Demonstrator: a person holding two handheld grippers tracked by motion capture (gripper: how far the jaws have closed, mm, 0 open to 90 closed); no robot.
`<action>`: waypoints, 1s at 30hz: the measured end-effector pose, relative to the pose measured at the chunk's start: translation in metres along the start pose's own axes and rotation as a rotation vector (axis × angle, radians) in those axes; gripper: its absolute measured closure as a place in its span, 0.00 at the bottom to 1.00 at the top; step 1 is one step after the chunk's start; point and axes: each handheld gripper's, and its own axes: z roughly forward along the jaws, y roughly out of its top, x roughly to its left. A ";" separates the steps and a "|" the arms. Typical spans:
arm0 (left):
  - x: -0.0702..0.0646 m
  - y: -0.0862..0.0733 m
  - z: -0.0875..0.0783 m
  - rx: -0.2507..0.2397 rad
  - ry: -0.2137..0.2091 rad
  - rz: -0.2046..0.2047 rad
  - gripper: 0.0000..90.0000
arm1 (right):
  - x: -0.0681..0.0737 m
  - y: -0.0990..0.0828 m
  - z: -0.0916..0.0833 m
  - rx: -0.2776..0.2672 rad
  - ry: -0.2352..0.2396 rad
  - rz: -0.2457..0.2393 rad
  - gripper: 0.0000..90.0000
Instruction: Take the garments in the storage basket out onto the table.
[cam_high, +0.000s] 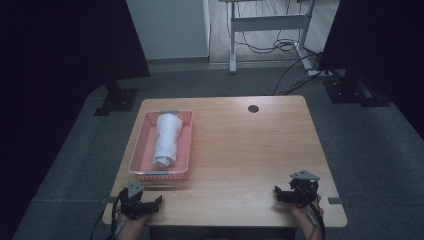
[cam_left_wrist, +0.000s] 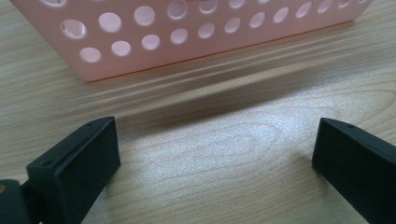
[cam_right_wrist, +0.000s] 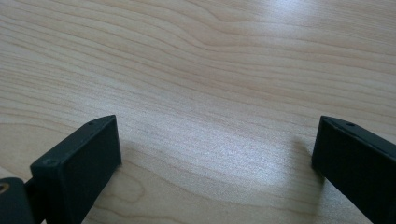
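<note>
A wooden table (cam_high: 240, 150) is seen with a pink basket (cam_high: 140, 152) at its left, a rolled white cloth (cam_high: 166, 140) lying inside. The left gripper (cam_high: 150, 205) and right gripper (cam_high: 285, 194) are rested at the near edge, jaws spread, nothing held — seemingly a start; a reach into the basket is probably called for.

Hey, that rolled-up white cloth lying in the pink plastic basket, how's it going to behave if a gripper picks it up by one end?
The rolled white cloth looks soft and creased, so it would probably sag and may partly unroll. It likely weighs little for its bulk. Lying lengthwise in the pink perforated basket, it seems unlikely to roll away, since the walls hem it in.
</note>
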 end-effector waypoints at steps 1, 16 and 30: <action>0.000 0.000 0.000 0.001 0.000 -0.001 0.01 | 0.000 0.000 0.000 0.000 0.000 0.000 0.01; 0.000 0.002 -0.002 0.015 0.009 -0.009 0.06 | 0.000 0.000 0.000 0.000 0.000 0.000 0.01; 0.001 0.008 -0.012 -0.002 0.016 -0.027 0.08 | 0.000 0.000 0.000 0.000 0.000 0.000 0.01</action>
